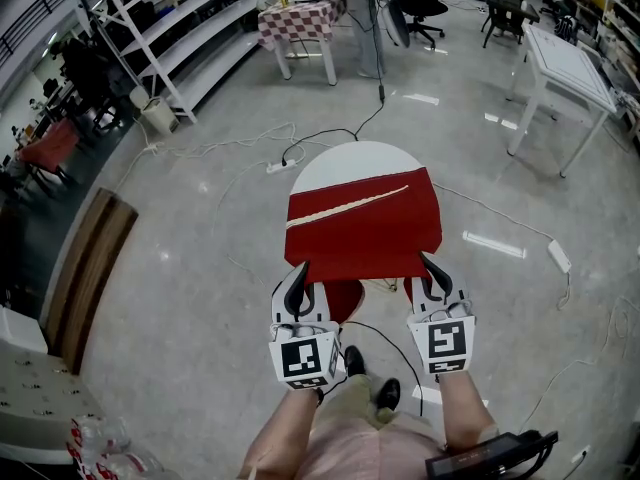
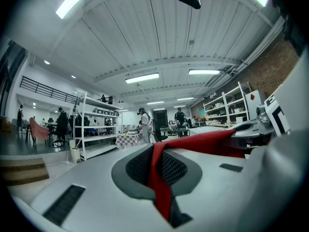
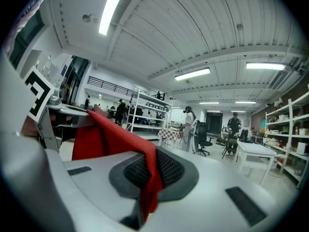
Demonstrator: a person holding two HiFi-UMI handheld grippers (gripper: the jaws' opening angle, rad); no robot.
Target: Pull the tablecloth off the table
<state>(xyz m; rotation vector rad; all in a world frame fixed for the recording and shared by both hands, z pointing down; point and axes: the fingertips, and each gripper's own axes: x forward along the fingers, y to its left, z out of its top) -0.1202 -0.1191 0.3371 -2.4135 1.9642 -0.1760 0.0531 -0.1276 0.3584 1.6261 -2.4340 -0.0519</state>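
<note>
So, both my tools are clamped shut on cloth. The left gripper pinches the near left corner of the red tablecloth, and the right gripper pinches the near right corner. On each one the fabric is squeezed flat between the pads. The near edge runs sideways from one tool to the other. The rest lies straight ahead of them over the small table, whose far end already shows bare white. Neither hand's closer, so I reckon an even tug straight back toward me does it.
</note>
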